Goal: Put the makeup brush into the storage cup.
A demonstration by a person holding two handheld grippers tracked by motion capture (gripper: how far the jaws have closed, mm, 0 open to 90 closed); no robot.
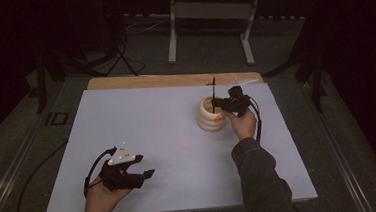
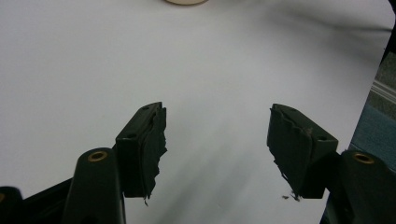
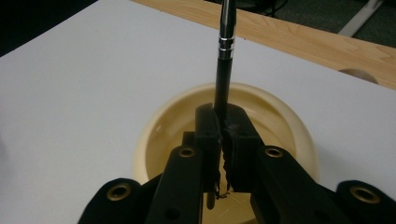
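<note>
Right tool (image 3: 223, 140): we've got it clamped tight on a black pen (image 3: 224, 70), jaws pinched together around the shaft.
Pen: standing pretty much upright, lower end down inside the cream holder (image 3: 285, 121); the silver-banded part sticks up above the jaws.
Holder: a ribbed, ring-stacked cup (image 1: 208, 120) sitting on the far right part of the table (image 1: 168, 137), just left of our right hand (image 1: 242, 123).
Left tool (image 1: 148, 173): jaws apart, nothing between them, just white table (image 2: 210, 70) under it.
Left hand (image 1: 102, 197): parked at the near left edge, well apart from the holder.
Far edge: a strip of bare wood (image 1: 149, 81) shows beyond the white surface.
</note>
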